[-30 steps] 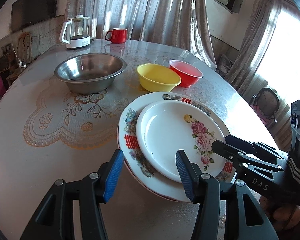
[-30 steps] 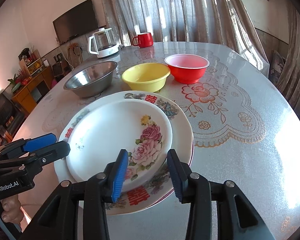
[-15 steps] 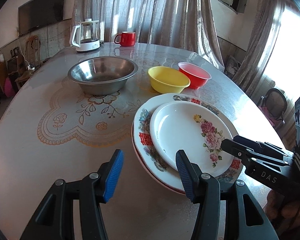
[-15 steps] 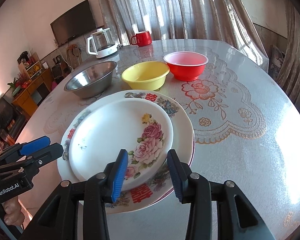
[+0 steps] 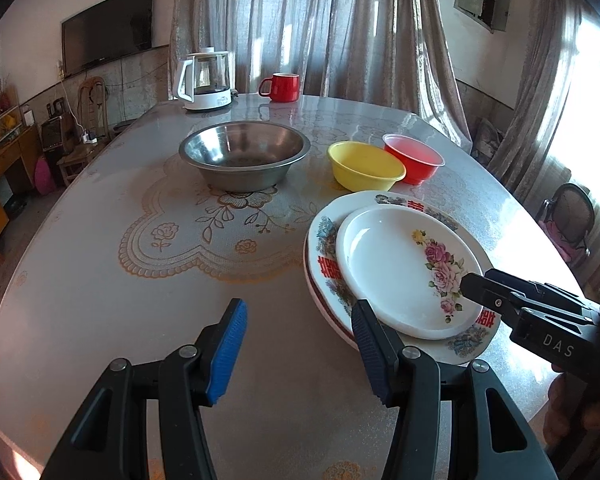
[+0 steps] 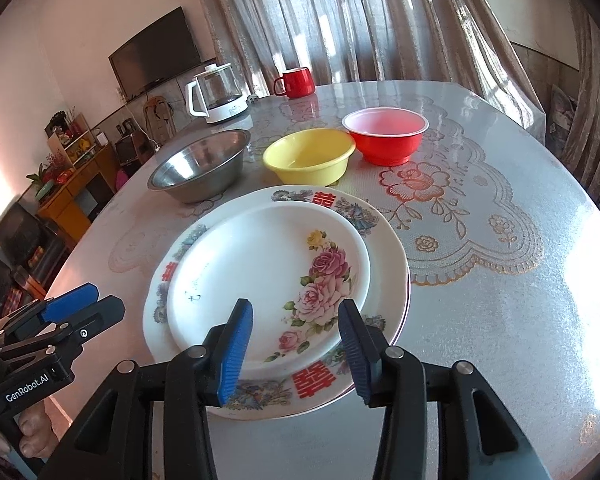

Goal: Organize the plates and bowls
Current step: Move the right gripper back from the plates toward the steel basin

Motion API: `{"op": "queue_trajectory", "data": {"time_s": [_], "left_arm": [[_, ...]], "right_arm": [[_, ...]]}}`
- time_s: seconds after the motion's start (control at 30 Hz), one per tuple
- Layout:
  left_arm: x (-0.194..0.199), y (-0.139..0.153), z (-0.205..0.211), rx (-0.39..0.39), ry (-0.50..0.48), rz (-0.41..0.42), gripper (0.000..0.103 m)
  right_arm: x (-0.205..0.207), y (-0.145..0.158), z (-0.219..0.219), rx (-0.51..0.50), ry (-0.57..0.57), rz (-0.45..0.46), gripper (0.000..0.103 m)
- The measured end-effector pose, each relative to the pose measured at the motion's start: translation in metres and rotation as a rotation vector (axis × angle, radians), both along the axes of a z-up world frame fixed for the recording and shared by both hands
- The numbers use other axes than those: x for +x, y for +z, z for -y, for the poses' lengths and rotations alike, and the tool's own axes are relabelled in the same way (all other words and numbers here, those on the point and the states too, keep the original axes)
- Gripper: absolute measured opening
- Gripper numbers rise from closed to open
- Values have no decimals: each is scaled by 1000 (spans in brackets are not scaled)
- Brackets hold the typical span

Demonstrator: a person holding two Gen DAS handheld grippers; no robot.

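A home's living and dining room: wall television (image 5: 108, 26), long curtains (image 5: 320, 28), wooden cabinet (image 6: 74, 188), electric kettle (image 5: 206, 80) on the bench's (image 5: 100, 280) far edge.

Plates stacked, bowls in a row ahead of the right claw (image 6: 296, 350)

A white rose-painted plate (image 6: 268, 280) lies on a larger red-lettered plate (image 6: 384, 248); beyond sit a steel bowl (image 6: 200, 164), yellow plastic bowl (image 6: 310, 156) and red plastic bowl (image 6: 386, 134) (all upright, empty).

The small plate (image 6: 260, 280) hides most of the large plate (image 6: 384, 248) (only its rim shows).
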State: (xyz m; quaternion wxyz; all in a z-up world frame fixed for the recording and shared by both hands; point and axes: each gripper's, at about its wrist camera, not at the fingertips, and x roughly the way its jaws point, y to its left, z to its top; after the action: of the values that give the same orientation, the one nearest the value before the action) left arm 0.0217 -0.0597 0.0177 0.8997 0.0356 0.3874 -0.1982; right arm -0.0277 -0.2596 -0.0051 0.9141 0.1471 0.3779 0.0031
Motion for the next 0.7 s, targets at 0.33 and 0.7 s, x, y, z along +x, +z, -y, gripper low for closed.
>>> {"op": "queue_trajectory", "data": {"time_s": [0.33,0.7], "left_arm": [[-17,7,-29,46,122,62,55],[-26,15,-46,61,169,113,55]], "right_arm": [[-15,7,-20,-8,57,26,45],[-15,3,-28,-16,75,18,45]]}}
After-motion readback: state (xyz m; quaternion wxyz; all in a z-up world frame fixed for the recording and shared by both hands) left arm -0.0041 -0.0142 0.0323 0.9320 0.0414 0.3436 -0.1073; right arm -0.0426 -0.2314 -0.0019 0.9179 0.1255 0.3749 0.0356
